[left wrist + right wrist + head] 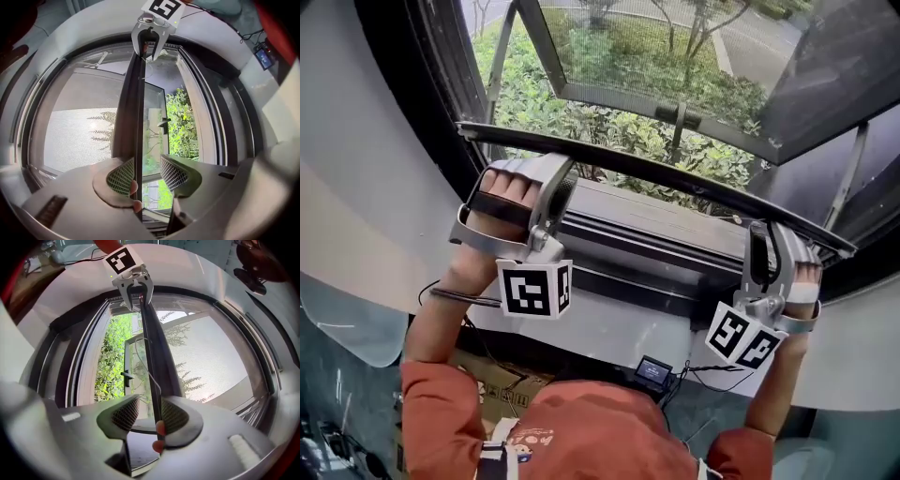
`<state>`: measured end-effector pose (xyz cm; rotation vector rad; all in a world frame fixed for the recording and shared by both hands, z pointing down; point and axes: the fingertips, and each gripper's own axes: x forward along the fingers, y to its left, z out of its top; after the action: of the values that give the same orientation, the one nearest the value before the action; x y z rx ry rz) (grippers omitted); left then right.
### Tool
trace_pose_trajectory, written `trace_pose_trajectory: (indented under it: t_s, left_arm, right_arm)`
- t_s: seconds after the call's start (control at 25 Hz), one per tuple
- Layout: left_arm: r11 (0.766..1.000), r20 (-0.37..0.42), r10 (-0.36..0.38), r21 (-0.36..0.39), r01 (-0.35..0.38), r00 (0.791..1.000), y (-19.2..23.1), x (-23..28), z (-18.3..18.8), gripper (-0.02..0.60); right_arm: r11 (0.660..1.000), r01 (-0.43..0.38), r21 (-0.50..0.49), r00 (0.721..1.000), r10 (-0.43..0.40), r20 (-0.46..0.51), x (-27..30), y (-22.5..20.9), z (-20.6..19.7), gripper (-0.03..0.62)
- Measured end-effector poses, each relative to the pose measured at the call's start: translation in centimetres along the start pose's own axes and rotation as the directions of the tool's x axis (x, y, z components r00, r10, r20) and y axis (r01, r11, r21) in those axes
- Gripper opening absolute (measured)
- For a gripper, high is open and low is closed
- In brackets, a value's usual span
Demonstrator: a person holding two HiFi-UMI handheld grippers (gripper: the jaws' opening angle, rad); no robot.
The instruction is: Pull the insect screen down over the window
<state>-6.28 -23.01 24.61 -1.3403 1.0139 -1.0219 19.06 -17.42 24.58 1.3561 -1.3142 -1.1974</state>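
Screen bar (666,176): lay across mid-frame, above the sill (656,227); mesh (79,136) stretched above it. Left claw (147,171), right claw (150,414): each stood apart, bar between jaws, against one pad.

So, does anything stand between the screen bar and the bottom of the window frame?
Nothing visible does. Between the screen bar and the lower frame rail the way is free; only the plants outside show through it.

Beneath you, the dark speckled floor (356,394) carries a brown cardboard box (480,373), set against the white wall (609,330) under the window sill (656,230).
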Motion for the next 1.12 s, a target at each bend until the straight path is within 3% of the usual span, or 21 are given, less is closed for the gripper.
trace_pose_trajectory:
  t_s: [0.8, 1.12]
  left_arm:
    - [0.985, 0.009, -0.171, -0.018, 0.171, 0.985, -8.3, -0.6, 0.0, 0.175]
    - [0.957, -0.017, -0.291, -0.007, 0.291, 0.957, -11.6, -0.9, -0.1, 0.173]
  right_arm:
    - [0.978, -0.198, 0.07, 0.979, 0.201, -0.032, -1.0, 8.3, -1.2, 0.153]
    - [0.951, -0.296, 0.09, 0.952, 0.301, -0.053, -1.4, 11.3, -1.6, 0.143]
